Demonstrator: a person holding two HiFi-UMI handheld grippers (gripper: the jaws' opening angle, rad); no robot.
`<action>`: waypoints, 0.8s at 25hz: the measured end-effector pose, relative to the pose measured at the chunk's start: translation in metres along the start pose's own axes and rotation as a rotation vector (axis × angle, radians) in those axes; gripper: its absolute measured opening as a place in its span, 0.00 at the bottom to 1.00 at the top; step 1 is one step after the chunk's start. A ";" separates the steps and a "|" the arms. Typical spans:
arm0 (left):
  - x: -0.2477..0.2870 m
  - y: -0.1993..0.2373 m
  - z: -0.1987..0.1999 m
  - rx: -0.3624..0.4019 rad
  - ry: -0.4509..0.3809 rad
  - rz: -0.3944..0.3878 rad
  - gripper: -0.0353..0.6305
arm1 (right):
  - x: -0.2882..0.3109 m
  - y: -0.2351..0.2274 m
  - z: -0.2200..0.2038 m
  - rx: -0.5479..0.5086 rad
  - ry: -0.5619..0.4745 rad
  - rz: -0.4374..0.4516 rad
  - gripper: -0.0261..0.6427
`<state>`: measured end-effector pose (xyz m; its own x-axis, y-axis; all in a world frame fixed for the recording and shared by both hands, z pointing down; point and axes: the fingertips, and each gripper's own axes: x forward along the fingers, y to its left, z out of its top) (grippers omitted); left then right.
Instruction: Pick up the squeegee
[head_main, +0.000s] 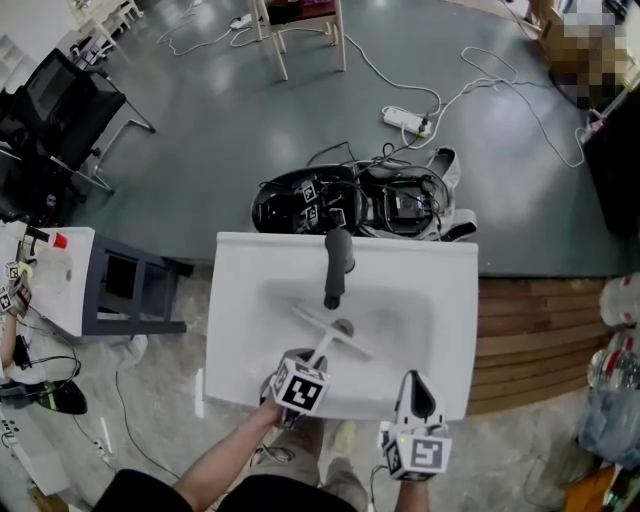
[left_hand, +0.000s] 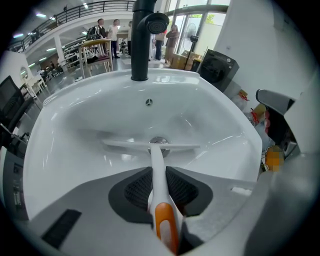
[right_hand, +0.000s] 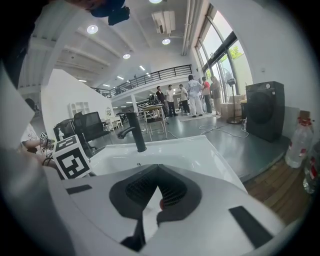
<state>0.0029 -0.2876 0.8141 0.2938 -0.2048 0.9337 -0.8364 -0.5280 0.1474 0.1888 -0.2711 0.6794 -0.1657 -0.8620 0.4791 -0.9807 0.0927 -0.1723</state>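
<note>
The squeegee (head_main: 330, 335) is white with an orange end on its handle, and its blade lies across the drain in the white sink (head_main: 240, 265). My left gripper (head_main: 312, 366) is at the sink's near rim, pointing steeply down, shut on the handle. In the left gripper view the squeegee handle (left_hand: 156, 172) runs straight out between the dark pads of my left gripper (left_hand: 159, 186) to the blade over the drain (left_hand: 159, 141). My right gripper (head_main: 414, 380) hovers over the near right rim, shut and holding nothing. In its own view, my right gripper (right_hand: 159, 186) points toward the sink basin (right_hand: 190, 150).
A black faucet (head_main: 337, 265) stands at the sink's far side. Behind the sink lie black equipment and tangled cables (head_main: 345, 200) and a power strip (head_main: 408, 121). A grey stand (head_main: 130, 290) sits at the left, wooden boards (head_main: 530, 340) at the right. A water bottle (right_hand: 299, 145) is at right.
</note>
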 end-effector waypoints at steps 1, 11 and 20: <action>-0.002 0.001 0.000 -0.005 -0.005 0.001 0.18 | -0.001 0.000 0.001 -0.006 -0.002 0.000 0.04; -0.041 0.005 0.016 -0.025 -0.097 0.019 0.18 | -0.023 0.018 0.032 -0.053 -0.041 0.015 0.04; -0.108 0.012 0.028 -0.054 -0.254 0.077 0.18 | -0.056 0.044 0.060 -0.091 -0.110 0.055 0.04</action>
<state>-0.0259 -0.2948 0.7054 0.3297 -0.4465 0.8318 -0.8821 -0.4596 0.1029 0.1606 -0.2488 0.5936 -0.2117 -0.9032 0.3733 -0.9767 0.1815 -0.1148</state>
